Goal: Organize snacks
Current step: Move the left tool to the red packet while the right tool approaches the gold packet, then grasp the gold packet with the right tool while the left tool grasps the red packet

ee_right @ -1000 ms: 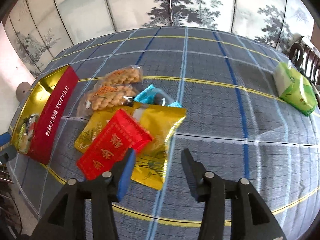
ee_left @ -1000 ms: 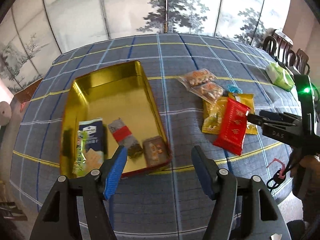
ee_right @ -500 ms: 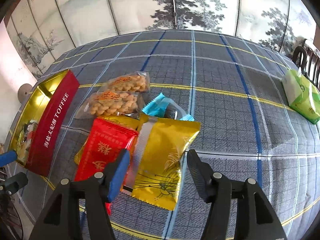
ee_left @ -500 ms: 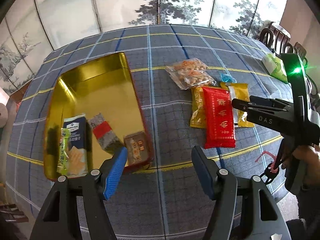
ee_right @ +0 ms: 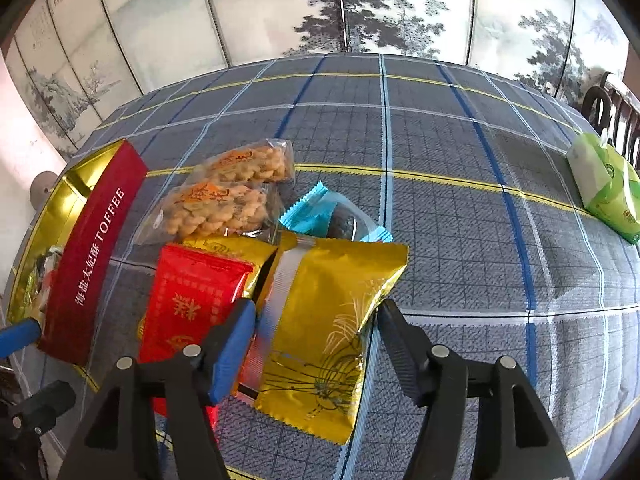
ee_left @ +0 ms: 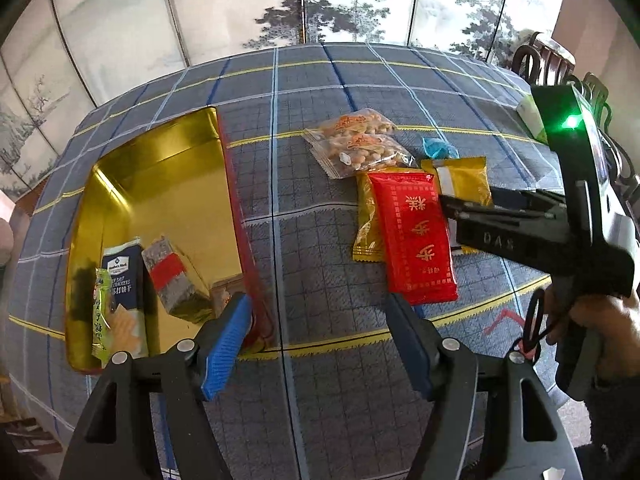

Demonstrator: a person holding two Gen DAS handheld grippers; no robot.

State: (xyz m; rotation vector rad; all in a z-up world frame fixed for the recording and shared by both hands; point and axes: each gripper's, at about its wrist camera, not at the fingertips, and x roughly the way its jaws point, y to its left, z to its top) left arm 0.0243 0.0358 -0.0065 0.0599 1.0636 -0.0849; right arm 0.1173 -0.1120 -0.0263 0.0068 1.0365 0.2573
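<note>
While spread wide over the pile, right gripper [ee_right: 316, 344] empty, fingers [ee_right: 234, 346] straddling the near half of the gold packet [ee_right: 332, 320] — one on the red packet's side, the other past the gold packet's right edge, nothing pinched yet. Judged as the reach step of a pick: lining up on one snack for transfer to the tin. Lying partly under the gold packet's left edge, red packet [ee_right: 188, 304], with another gold wrapper peeking out beneath it. Just behind, touching the pile, blue wrapper [ee_right: 336, 220]; beyond that, two clear bags of fried twists [ee_right: 228, 196] overlapping each other. Off to the left across a strip of bare tabletop [ee_right: 440, 152], open toffee tin [ee_left: 160, 200], already holding a cracker pack [ee_left: 122, 280], a green sachet and a few small bars at its near end, far half free. Left gripper [ee_left: 320, 344] parked low near the tin's near right corner, fingers [ee_left: 226, 344] parted, holding nothing. Far right, well apart, green tissue pack [ee_right: 604, 184]. Next move likely calls for lowering onto the gold packet alone, closing across its width, lifting without dragging the red one along — slick overlapping foil, so a slip or double pick seems the main risk.
</note>
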